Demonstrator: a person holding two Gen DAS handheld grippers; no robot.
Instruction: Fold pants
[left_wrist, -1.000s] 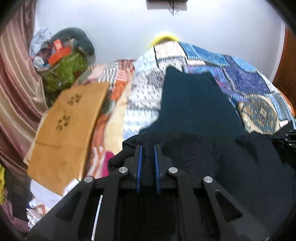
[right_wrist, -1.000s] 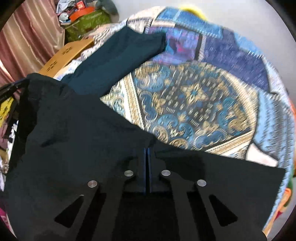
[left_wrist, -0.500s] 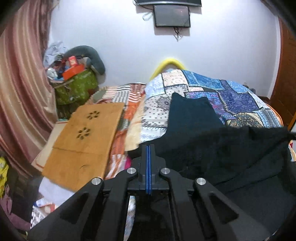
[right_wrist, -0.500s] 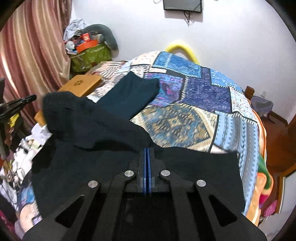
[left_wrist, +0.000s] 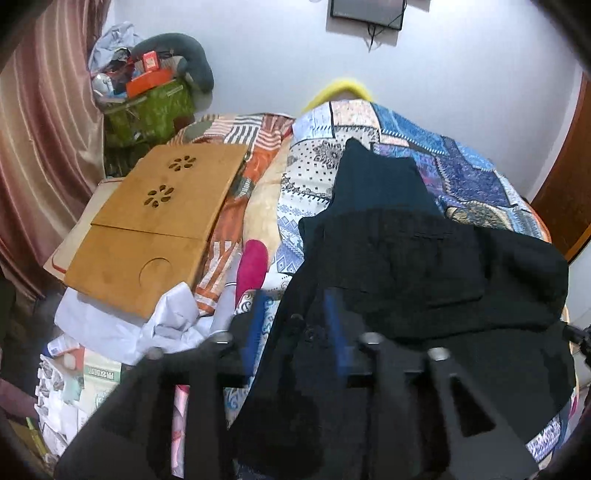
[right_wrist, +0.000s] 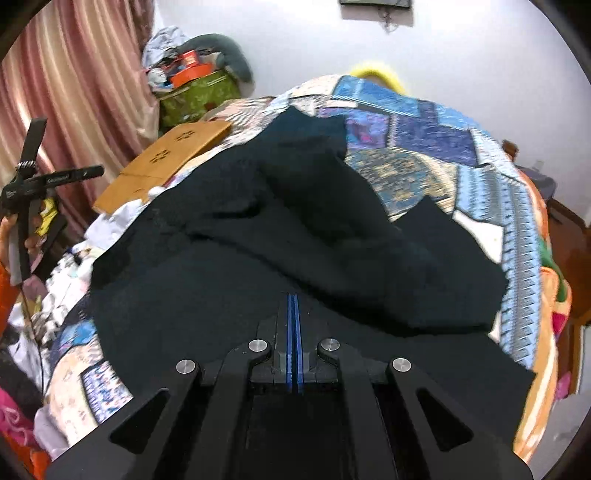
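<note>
The left gripper (left_wrist: 295, 328) has just been opening, jaws spread with the pants (left_wrist: 424, 266) between; the right gripper (right_wrist: 293, 332) pinches their near edge, legs running ahead.

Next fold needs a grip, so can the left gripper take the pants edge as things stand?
Probably yes: the left gripper has just been opening, and the pants edge lies between its fingers, with nothing covering it.

Dark teal fabric pants (right_wrist: 295, 229) spread on the blue patchwork quilt (right_wrist: 424, 136), folded part on the near end, flat light-brown wooden board (left_wrist: 155, 218) left of them, green bag (left_wrist: 151, 110) far left, dark wall-mounted screen (left_wrist: 365, 13) beyond
</note>
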